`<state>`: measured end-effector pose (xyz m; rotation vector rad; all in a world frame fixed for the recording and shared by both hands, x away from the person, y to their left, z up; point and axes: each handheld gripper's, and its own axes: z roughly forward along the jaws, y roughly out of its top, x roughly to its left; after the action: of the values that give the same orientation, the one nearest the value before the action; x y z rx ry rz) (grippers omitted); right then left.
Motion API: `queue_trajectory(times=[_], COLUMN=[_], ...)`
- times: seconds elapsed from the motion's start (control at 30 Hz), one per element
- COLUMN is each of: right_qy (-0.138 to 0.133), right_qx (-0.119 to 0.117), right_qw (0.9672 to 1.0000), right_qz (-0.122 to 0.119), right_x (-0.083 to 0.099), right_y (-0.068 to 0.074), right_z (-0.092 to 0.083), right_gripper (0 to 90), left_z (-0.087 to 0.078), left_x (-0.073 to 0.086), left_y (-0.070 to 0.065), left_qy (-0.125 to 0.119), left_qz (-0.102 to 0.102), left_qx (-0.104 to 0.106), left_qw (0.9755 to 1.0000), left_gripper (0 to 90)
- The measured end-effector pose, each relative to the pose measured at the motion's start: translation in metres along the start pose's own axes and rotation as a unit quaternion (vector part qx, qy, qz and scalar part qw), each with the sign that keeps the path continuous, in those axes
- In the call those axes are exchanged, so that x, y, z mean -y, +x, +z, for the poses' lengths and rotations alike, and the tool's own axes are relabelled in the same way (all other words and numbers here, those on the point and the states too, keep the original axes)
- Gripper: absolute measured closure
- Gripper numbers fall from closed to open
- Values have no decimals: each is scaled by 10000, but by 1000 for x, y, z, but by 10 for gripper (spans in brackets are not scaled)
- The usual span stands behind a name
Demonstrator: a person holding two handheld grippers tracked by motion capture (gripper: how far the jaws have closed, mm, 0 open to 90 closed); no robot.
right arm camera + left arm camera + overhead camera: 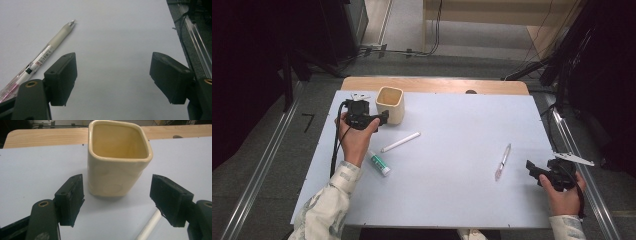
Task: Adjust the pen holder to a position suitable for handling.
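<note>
High view: left gripper (384,118) beside the cream cup (390,104) near the desk's (452,125) far left corner; right gripper (532,168) at the right edge, pink pen (502,161) just beside it. White marker (400,142) and glue stick (378,163) lie left of centre.

Left gripper view: jaws wide apart, nothing held, cup (117,160) upright just ahead, pads not touching it.

Right gripper view: jaws wide apart, holding nothing; pen (42,57) lies off to the left jaw.
</note>
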<state>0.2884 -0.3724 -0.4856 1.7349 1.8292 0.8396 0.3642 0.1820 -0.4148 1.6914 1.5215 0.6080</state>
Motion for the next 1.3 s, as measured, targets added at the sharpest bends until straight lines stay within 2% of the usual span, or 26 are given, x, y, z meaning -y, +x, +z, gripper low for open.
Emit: queue_trajectory(times=[0.27, 0.67, 1.3], right_qy=[2, -2, -1], right_qx=[-8, -8, -11], right_qw=[10000, 10000, 10000], right_qz=[-7, -18, -44], right_x=[0, 0, 0], right_y=[0, 0, 2], right_z=[0, 0, 0], right_gripper=[207, 207, 207], left_z=[-3, -9, -10], left_x=[5, 12, 28], left_y=[-2, -6, -8], left_qy=[-14, 11, 104], left_qz=[-23, 47, 9], left_qx=[58, 139, 260], left_qw=[10000, 9999, 9996], left_gripper=[275, 275, 275])
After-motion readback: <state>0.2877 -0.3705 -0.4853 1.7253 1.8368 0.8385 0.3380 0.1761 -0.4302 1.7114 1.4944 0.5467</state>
